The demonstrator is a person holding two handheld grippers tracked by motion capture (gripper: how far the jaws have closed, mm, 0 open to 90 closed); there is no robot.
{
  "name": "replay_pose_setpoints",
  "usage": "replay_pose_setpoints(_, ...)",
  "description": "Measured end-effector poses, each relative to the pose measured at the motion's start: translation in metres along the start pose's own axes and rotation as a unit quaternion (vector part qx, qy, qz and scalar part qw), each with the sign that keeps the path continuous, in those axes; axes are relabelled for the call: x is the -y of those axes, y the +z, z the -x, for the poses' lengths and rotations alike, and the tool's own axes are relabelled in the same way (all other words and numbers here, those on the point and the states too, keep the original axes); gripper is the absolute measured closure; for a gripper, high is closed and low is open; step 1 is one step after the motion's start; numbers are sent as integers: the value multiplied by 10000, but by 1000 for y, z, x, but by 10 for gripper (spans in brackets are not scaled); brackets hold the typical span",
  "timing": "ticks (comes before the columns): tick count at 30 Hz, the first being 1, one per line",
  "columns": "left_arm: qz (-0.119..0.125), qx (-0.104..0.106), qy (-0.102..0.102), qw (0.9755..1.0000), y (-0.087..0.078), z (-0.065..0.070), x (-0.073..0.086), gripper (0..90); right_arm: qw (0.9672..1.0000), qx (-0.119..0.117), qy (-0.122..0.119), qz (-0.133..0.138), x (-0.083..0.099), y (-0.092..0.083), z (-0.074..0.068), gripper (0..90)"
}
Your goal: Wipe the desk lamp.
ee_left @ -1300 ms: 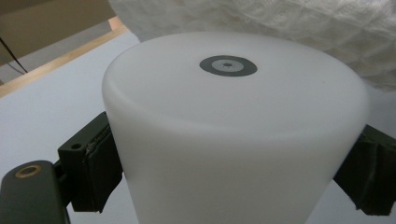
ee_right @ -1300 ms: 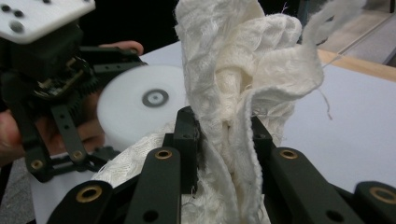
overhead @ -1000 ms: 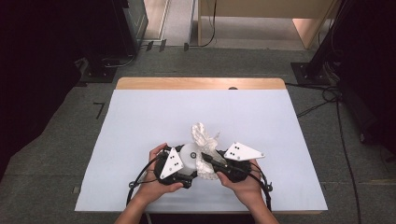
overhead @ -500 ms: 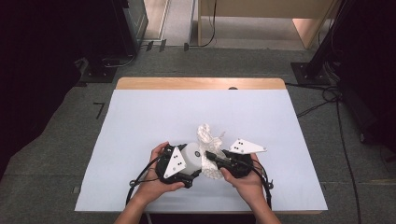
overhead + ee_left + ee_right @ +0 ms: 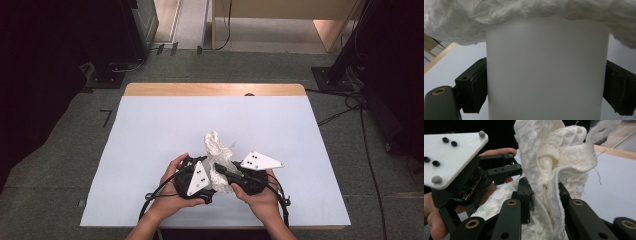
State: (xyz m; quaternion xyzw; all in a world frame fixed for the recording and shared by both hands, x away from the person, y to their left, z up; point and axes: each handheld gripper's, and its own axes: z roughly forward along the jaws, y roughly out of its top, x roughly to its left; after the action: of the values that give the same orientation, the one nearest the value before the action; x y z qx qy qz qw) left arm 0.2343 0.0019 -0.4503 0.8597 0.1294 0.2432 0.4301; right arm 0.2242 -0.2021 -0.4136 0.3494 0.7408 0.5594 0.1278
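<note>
My left tongs (image 5: 546,82) are clamped on a frosted white cup (image 5: 546,75), one pad pressed against each side of its wall, and a white cloth (image 5: 529,15) bulges over its top edge. My right tongs (image 5: 544,202) are pinched on a thick fold of that same cloth (image 5: 554,162), the black arms nearly together with the fabric bunched between them. Seen from above, both hands sit close together near my edge of the table (image 5: 150,130), the left tongs (image 5: 207,175) and the right tongs (image 5: 225,170) almost touching, with the cup (image 5: 219,181) between them and the loose end of the cloth (image 5: 216,145) sticking up and away from me. I judge that I am wiping the cup, working the cloth into or around its mouth while the other hand holds it steady. The next move calls for a firm hold on the cup and a turn or push of the cloth against its wall without letting the fold slip out of the pinch. Beyond the hands the white sheet on the table lies bare up to the wooden far edge (image 5: 215,89).
</note>
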Motion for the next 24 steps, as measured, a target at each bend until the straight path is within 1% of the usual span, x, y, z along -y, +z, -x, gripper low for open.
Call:
replay_pose_setpoints(1, 2, 0, -3, 10000, 0, 0, 0, 89, 10000, 14, 66, 11, 1, 1, 2, 733)
replay_pose_setpoints(3, -2, -12, 10, 10000, 0, 0, 0, 89, 9996, 31, 284, 32, 5, 3, 8, 734)
replay_pose_setpoints(6, -29, -128, 124, 9998, -1, 5, -1, 89, 9990, 170, 398, -66, 9, 5, 16, 735)
replay_pose_setpoints(7, -23, -141, 100, 9998, -1, 5, 0, 89, 9987, 192, 463, -87, 11, 6, 19, 735)
replay_pose_setpoints(8, -22, -141, 47, 9999, -2, 4, 0, 88, 9983, 251, 509, -138, 12, 6, 23, 736)
replay_pose_setpoints(11, 87, -113, -244, 9996, -4, -3, 4, 88, 9965, 446, 616, -355, 17, 6, 34, 736)
replay_pose_setpoints(12, 99, -170, -308, 9993, -5, -6, 5, 88, 9961, 508, 628, -366, 19, 6, 37, 736)
replay_pose_setpoints(13, 98, -289, -359, 9989, -6, -10, 6, 88, 9956, 527, 681, -376, 21, 5, 40, 735)
replay_pose_setpoints(15, 155, -460, -593, 9971, -7, -18, 9, 88, 9951, 563, 724, -357, 23, 5, 43, 735)
replay_pose_setpoints(17, 318, -593, -912, 9935, -7, -26, 13, 88, 9951, 574, 720, -346, 23, 5, 44, 734)
replay_pose_setpoints(18, 391, -666, -1076, 9912, -6, -30, 15, 88, 9951, 585, 720, -337, 23, 5, 44, 734)
replay_pose_setpoints(20, 553, -822, -1406, 9851, -5, -37, 21, 88, 9952, 608, 694, -318, 23, 5, 45, 733)
replay_pose_setpoints(22, 743, -1005, -1731, 9769, -4, -44, 27, 88, 9947, 651, 722, -329, 24, 5, 46, 733)
replay_pose_setpoints(23, 791, -1071, -1881, 9731, -3, -48, 30, 88, 9946, 681, 710, -323, 25, 4, 47, 733)
replay_pose_setpoints(24, 795, -1102, -1995, 9704, -2, -53, 33, 88, 9942, 697, 750, -316, 25, 4, 48, 733)
